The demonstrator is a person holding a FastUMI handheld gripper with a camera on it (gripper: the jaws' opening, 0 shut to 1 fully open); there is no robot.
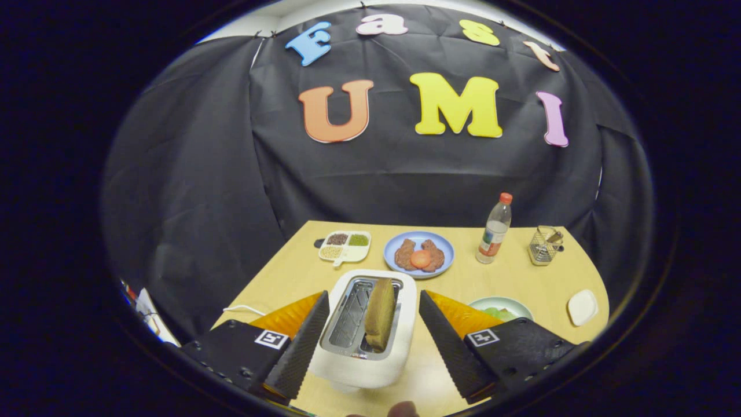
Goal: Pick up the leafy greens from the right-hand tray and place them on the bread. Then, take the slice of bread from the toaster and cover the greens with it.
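The gripper (370, 330) hangs wide open over a white toaster (366, 330) on the table (509, 278), one finger on either side of it and neither touching. A slice of bread (380, 314) stands upright in the right-hand slot. Just beyond the right finger, a pale tray (501, 307) holds leafy greens (496, 313) — beyond the toaster, a blue plate (419, 253) carries brown pieces topped with something orange.
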